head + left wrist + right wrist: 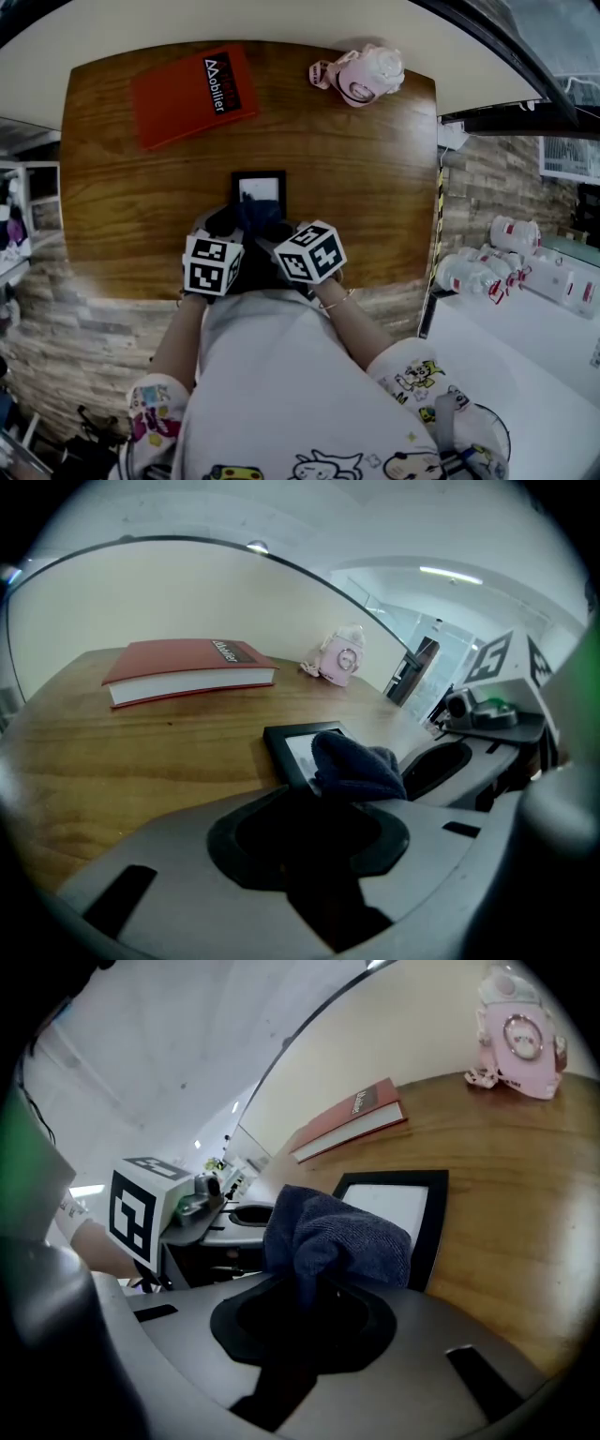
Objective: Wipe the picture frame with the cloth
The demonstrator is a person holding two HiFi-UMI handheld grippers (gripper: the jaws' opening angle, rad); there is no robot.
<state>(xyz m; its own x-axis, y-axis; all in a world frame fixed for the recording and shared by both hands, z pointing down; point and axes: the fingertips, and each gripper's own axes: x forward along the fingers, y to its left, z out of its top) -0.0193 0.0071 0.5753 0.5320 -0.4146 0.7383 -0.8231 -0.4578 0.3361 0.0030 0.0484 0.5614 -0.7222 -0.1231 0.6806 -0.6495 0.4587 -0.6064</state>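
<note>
**A:** Starting on the far left of the brown wooden table (375, 187), there's a flat red hardcover book (192, 94), well apart from everything else.

**B:** And at the near edge, left of centre, we've got the left tongs (222, 228). What have they got?

**A:** They're closed on the small black rectangular picture frame (259, 190), right at its near left corner. The frame lies flat in the middle of the table, with its pale glass facing up.

**B:** That dark blue terry cloth (261, 216) is bunched up on the near part of the frame, isn't it?

**A:** It is, sitting on the glass and hiding the near edge. The right tongs (309, 1288) have it pinched tight. From their own view, the folds billow out above the grip and the frame's far half shows behind.

**B:** The two marker cubes are almost side by side at the near edge.

**A:** Very close. At the far right corner, a small pink alarm clock (361, 75) stands by itself.
</note>
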